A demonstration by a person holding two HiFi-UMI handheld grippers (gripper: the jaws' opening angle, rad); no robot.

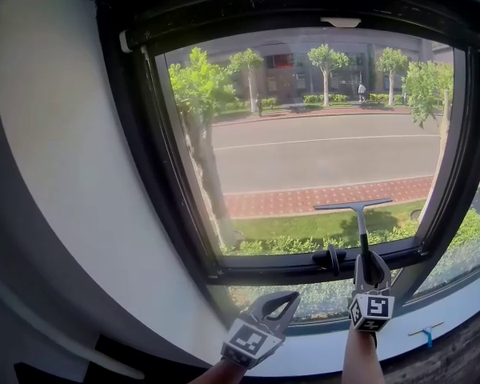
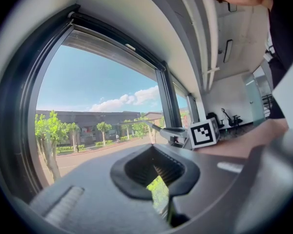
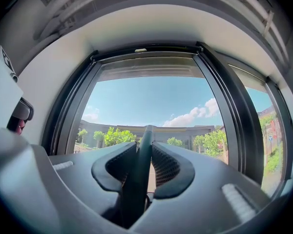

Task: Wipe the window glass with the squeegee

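Before glass (image 1: 304, 150), squeegee (image 1: 361, 229) upright, blade (image 1: 354, 206) up

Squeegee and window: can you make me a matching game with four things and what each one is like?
Things
1. squeegee
2. left gripper
3. right gripper
4. window frame

What it is like
A. black, running around the glass
B. shut, holding nothing
C. clamped on the squeegee
D. blade at the top, held up in front of the lower part of the glass

Pairs: 1-D, 2-B, 3-C, 4-A
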